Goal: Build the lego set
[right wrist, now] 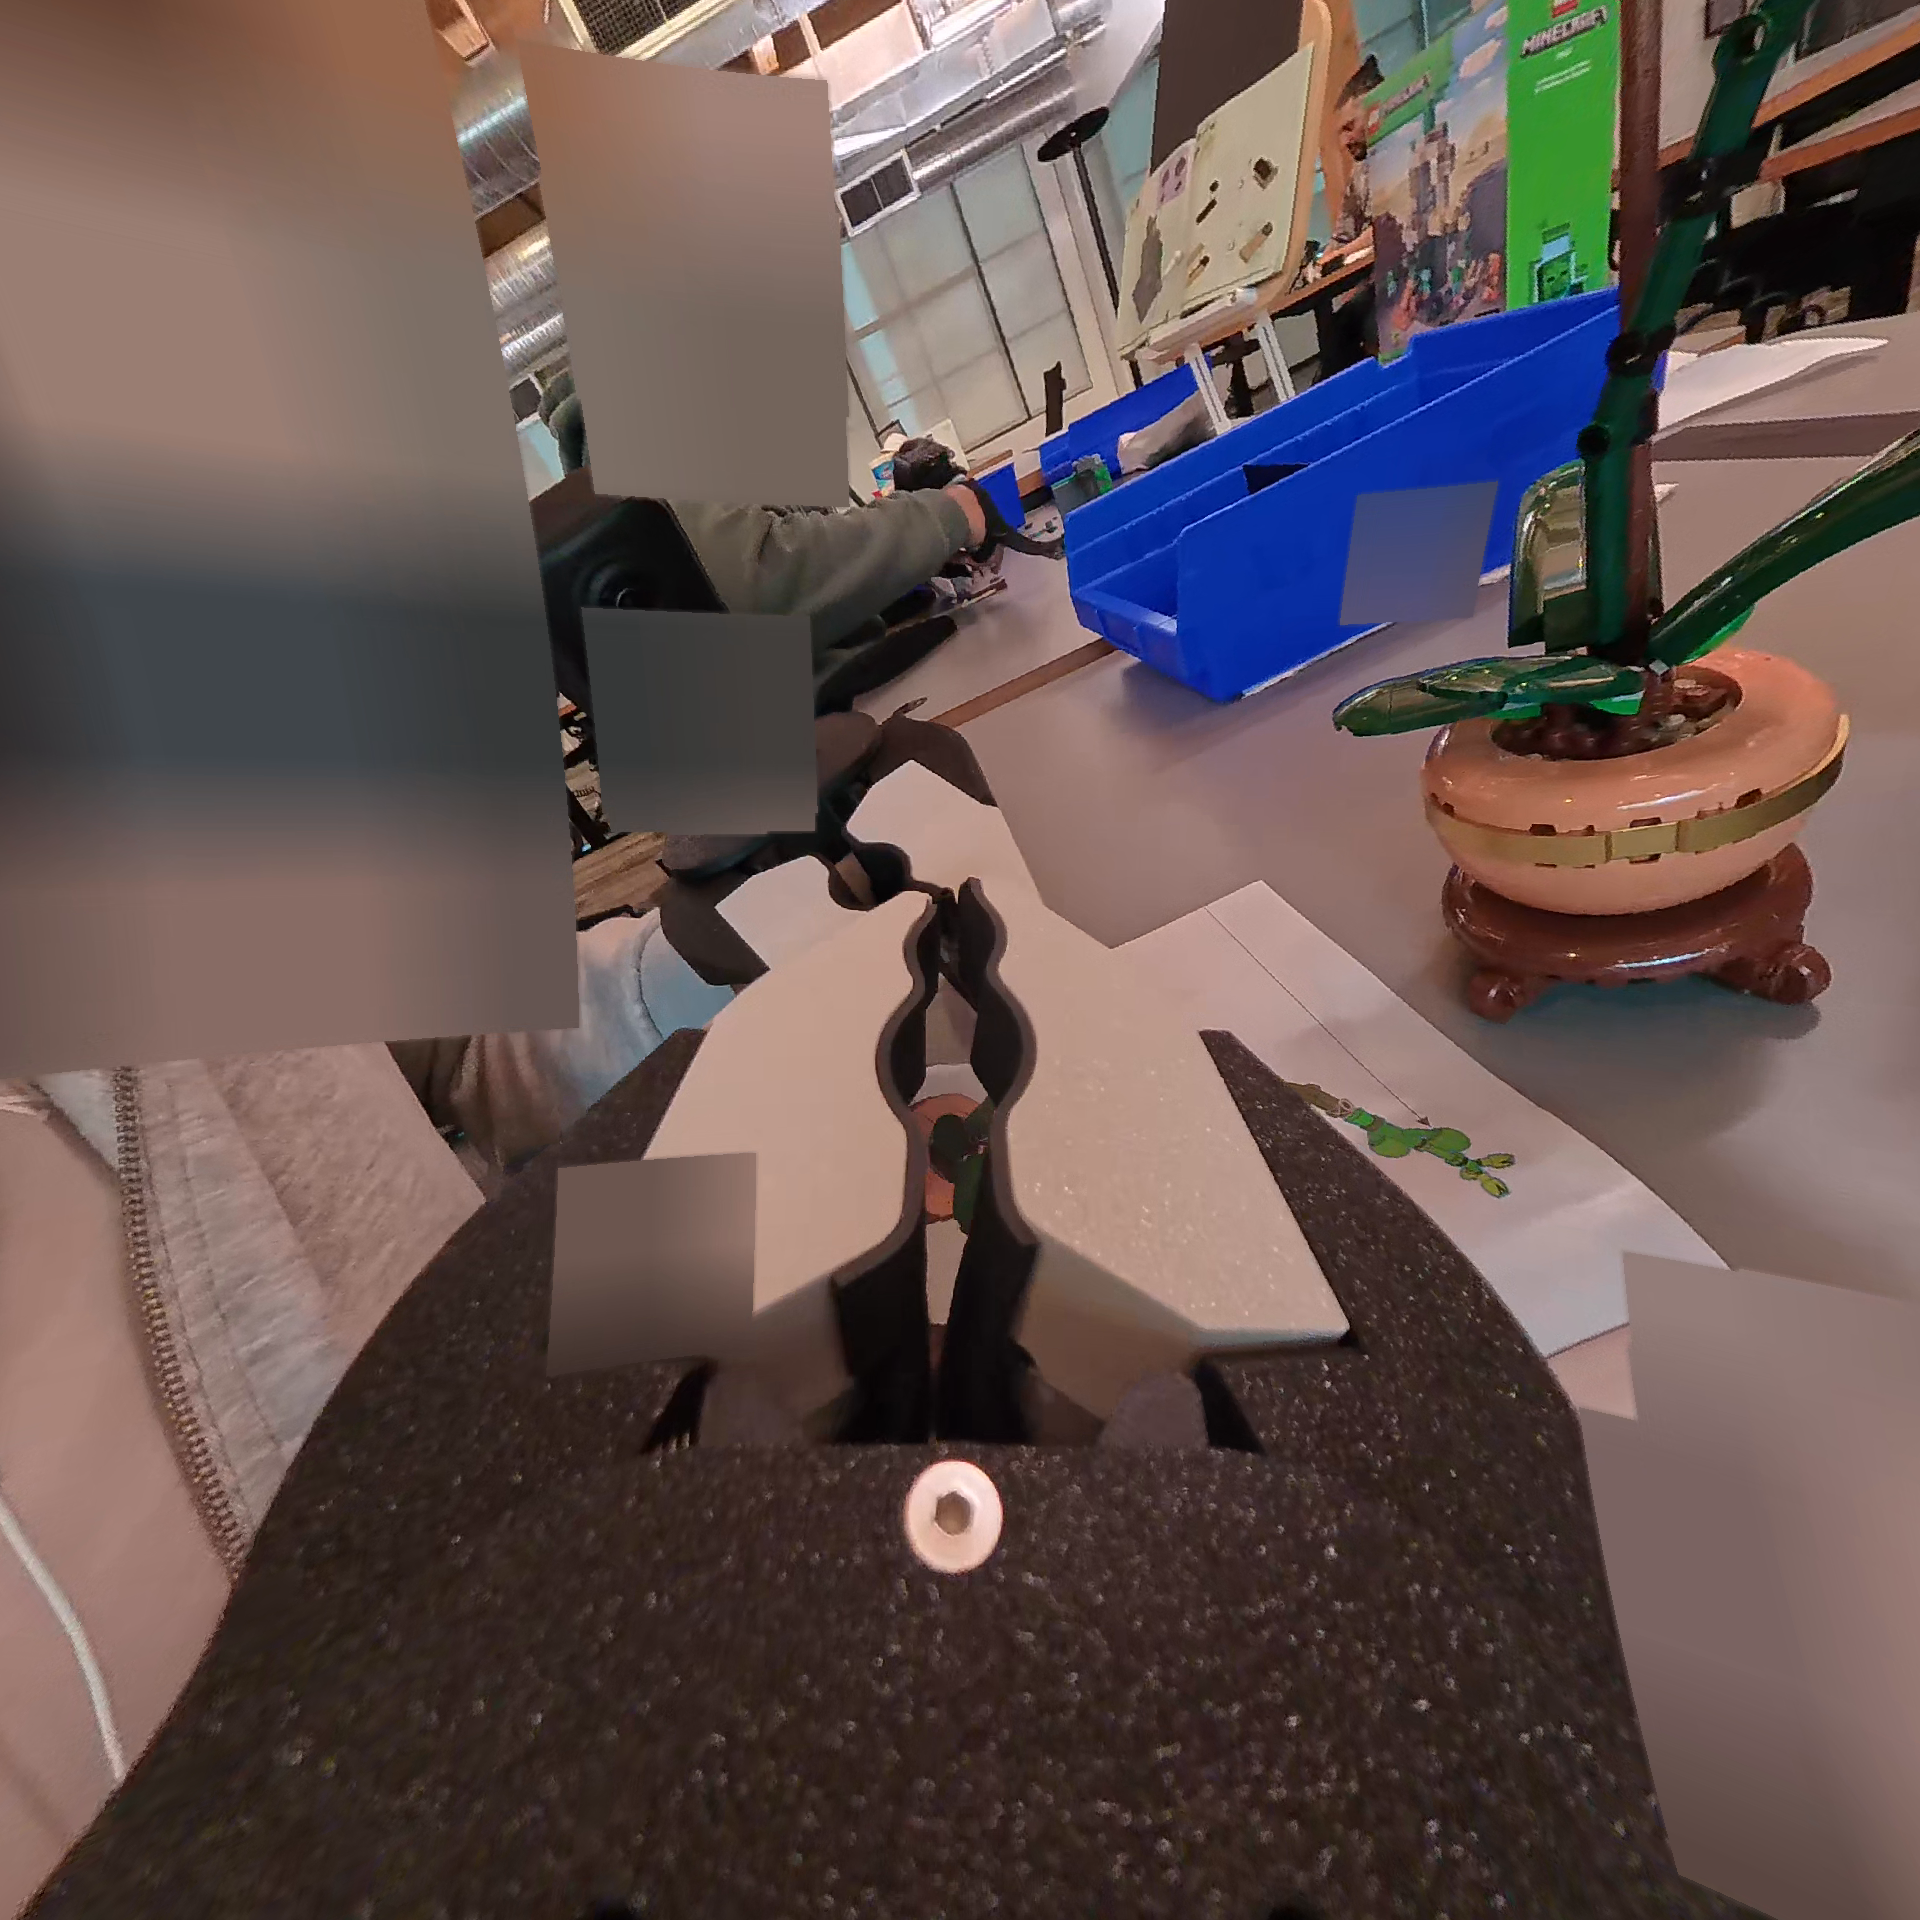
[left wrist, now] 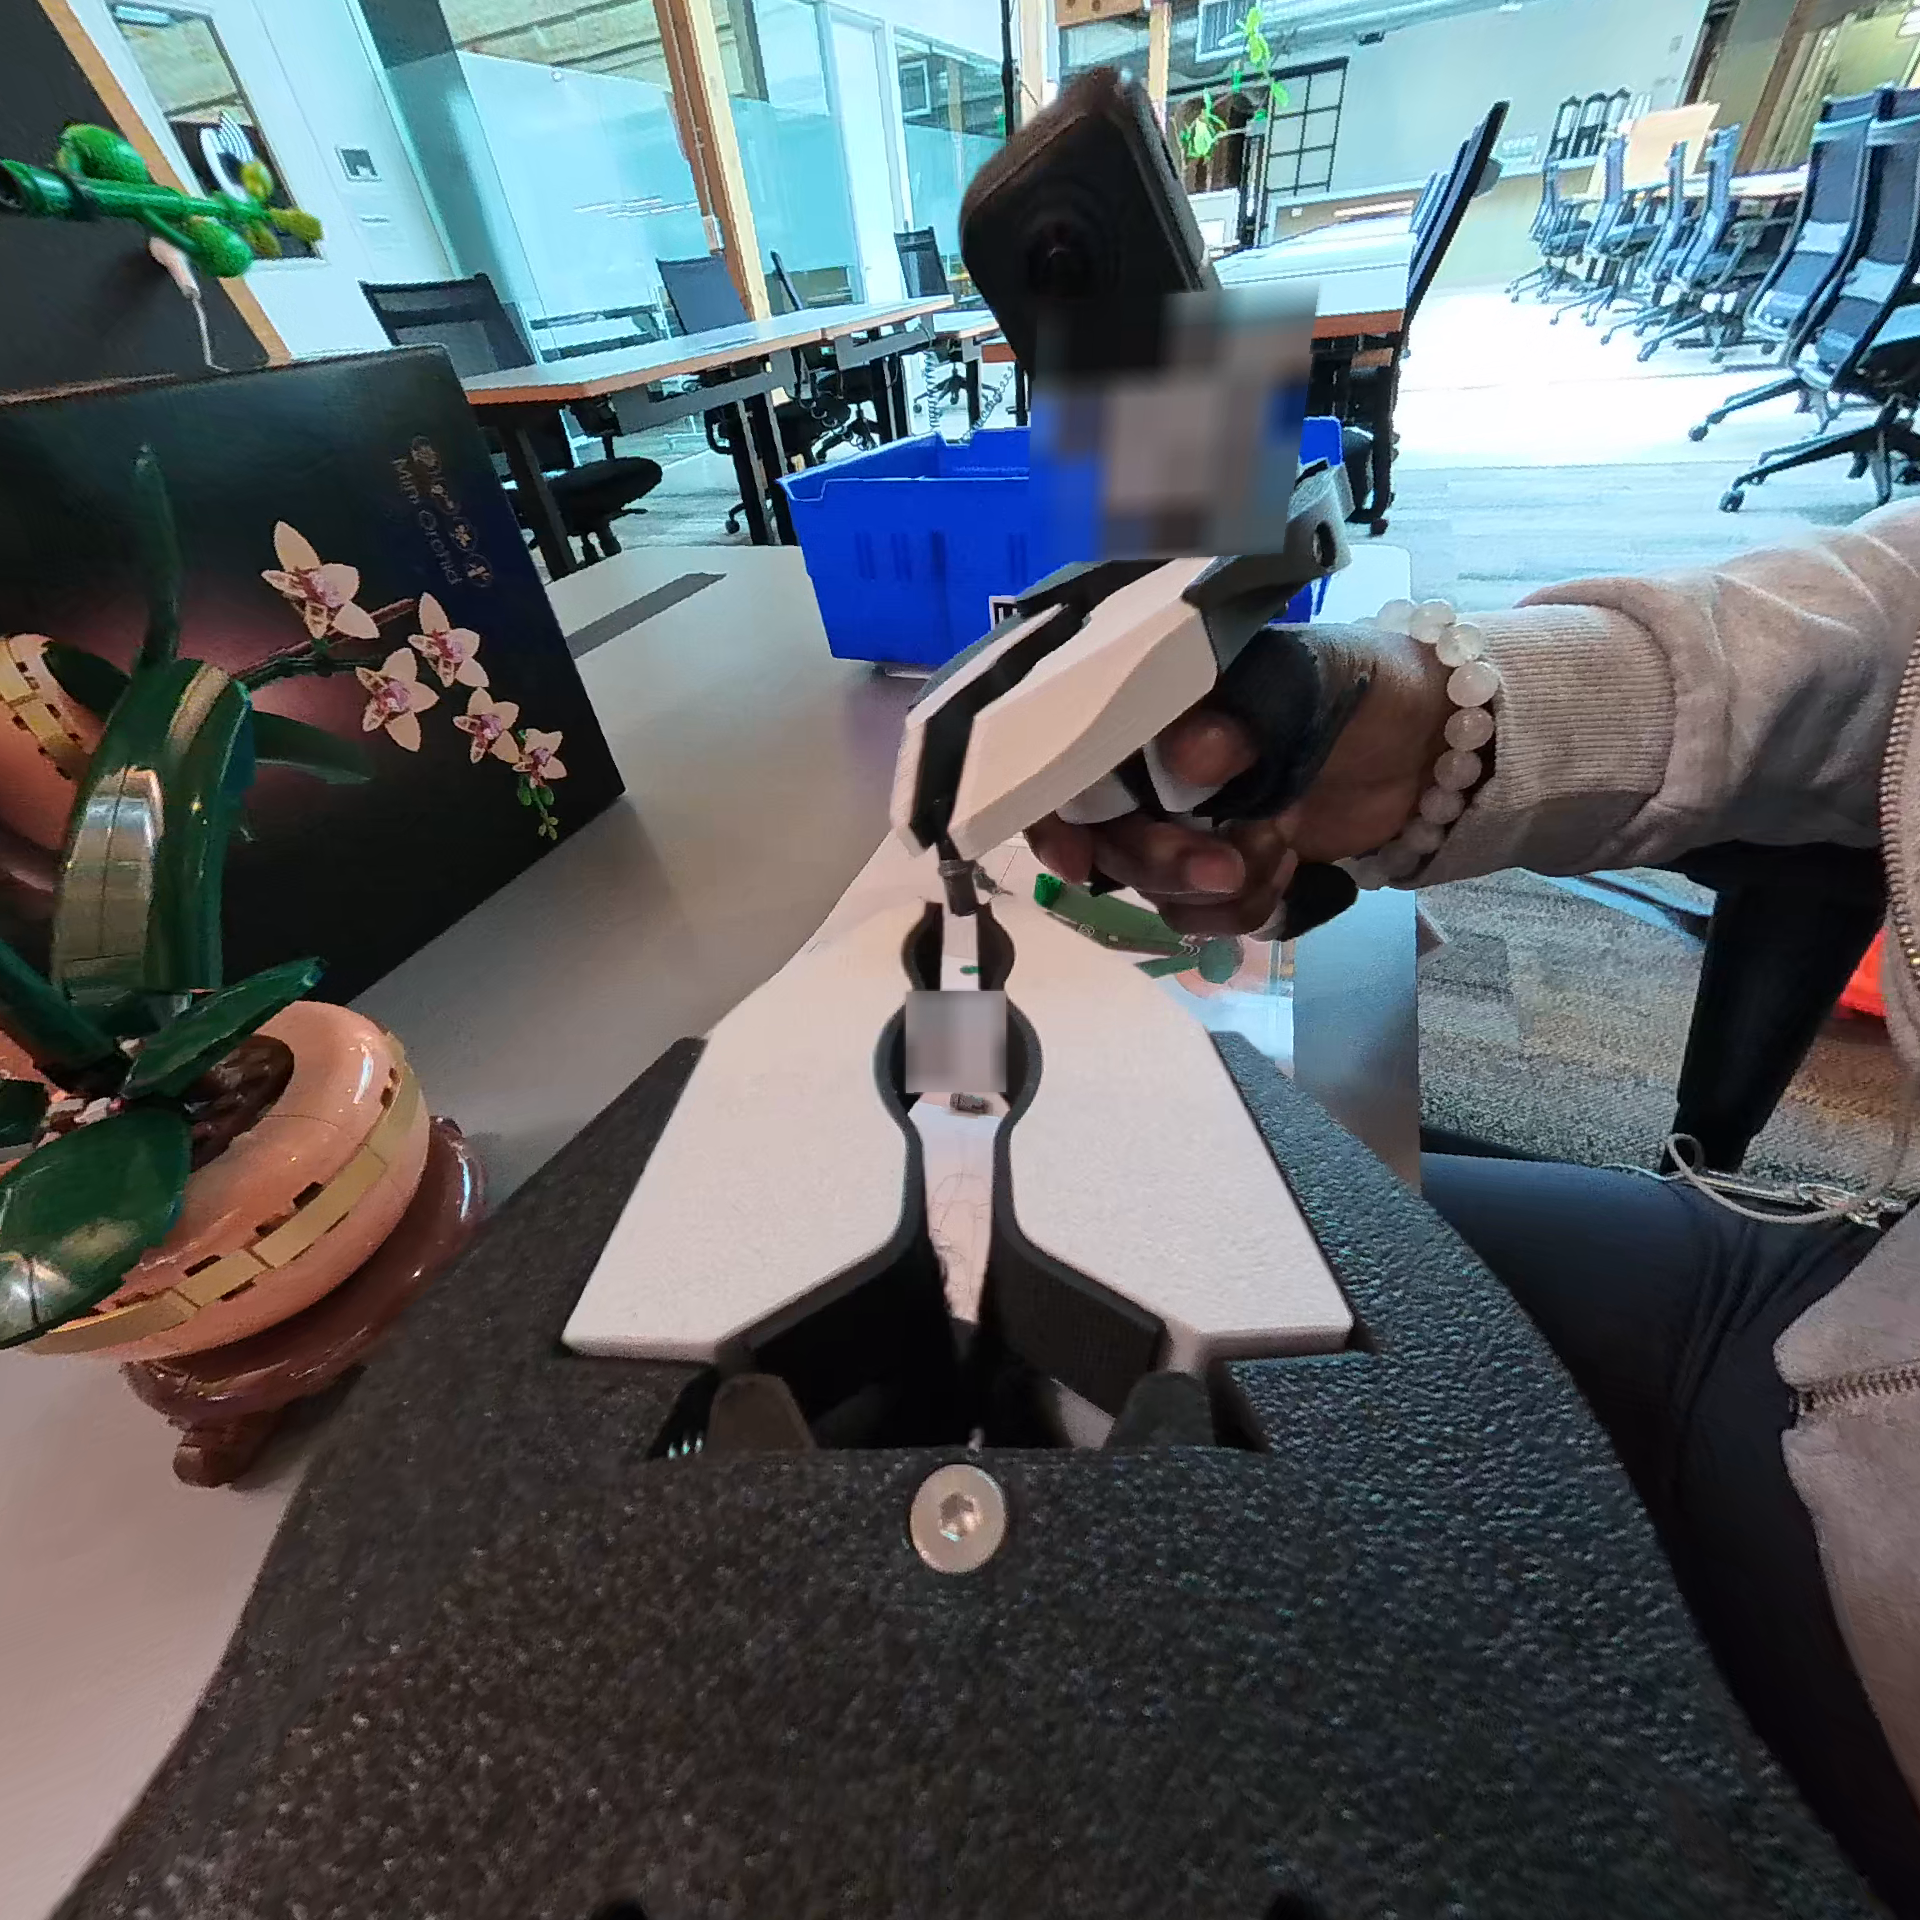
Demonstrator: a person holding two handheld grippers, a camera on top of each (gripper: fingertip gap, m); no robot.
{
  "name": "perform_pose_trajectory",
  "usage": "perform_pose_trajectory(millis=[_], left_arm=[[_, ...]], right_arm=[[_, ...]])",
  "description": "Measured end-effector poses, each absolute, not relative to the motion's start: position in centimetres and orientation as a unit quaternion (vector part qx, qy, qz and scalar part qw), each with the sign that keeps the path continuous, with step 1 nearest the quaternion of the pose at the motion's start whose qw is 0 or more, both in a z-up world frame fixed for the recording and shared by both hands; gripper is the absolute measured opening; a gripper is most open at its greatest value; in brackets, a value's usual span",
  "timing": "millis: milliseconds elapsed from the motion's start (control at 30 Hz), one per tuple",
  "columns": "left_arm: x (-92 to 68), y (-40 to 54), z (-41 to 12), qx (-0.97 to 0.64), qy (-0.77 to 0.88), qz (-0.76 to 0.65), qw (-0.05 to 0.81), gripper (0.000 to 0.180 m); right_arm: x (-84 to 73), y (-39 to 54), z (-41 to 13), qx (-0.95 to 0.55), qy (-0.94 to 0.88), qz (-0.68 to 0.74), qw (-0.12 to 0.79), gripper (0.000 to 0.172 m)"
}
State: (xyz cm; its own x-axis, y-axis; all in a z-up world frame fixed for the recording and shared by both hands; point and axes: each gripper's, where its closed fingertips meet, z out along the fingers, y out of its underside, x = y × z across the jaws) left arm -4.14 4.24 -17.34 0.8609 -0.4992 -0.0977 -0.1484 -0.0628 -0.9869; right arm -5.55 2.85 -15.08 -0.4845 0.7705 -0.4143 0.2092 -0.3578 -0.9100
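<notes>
Both grippers pinch one small dark peg; printed box behind.

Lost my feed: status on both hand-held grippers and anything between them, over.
Right hand-held gripper shut on small dark piece. Left hand-held gripper tip to tip with it, fingers narrowly apart at the piece, contact unclear. Potted plant model stands apart.

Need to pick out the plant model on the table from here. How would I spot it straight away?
On the grey table, look beside the white printed sheet and in front of the blue bins. The plant model stands there: a rounded peach pot with a gold band on a dark brown footed stand, with glossy green leaves. Nothing else nearby is round.
</notes>
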Motion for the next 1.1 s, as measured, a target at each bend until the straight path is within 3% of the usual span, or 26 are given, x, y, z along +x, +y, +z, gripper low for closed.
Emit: perform_pose_trajectory(millis=[800, 900, 1033, 1100], left_arm=[[-3.8, 4.0, -17.2, -0.718, 0.223, -0.158, 0.641, 0.002], [-3.8, 4.0, -17.2, -0.717, 0.225, -0.158, 0.64, 0.002], [-4.2, 4.0, -17.6, -0.725, 0.212, -0.172, 0.632, 0.002], [-4.6, 4.2, -18.0, -0.731, 0.2, -0.182, 0.626, 0.002]], right_arm=[[-5.7, 2.0, -15.0, -0.445, -0.526, 0.696, 0.203, 0.003], [-5.6, 2.1, -15.0, -0.445, -0.533, 0.693, 0.197, 0.017], [-5.1, 3.1, -14.8, -0.442, -0.561, 0.667, 0.214, 0.018], [-4.2, 5.1, -14.9, -0.461, -0.599, 0.61, 0.239, 0.029]])
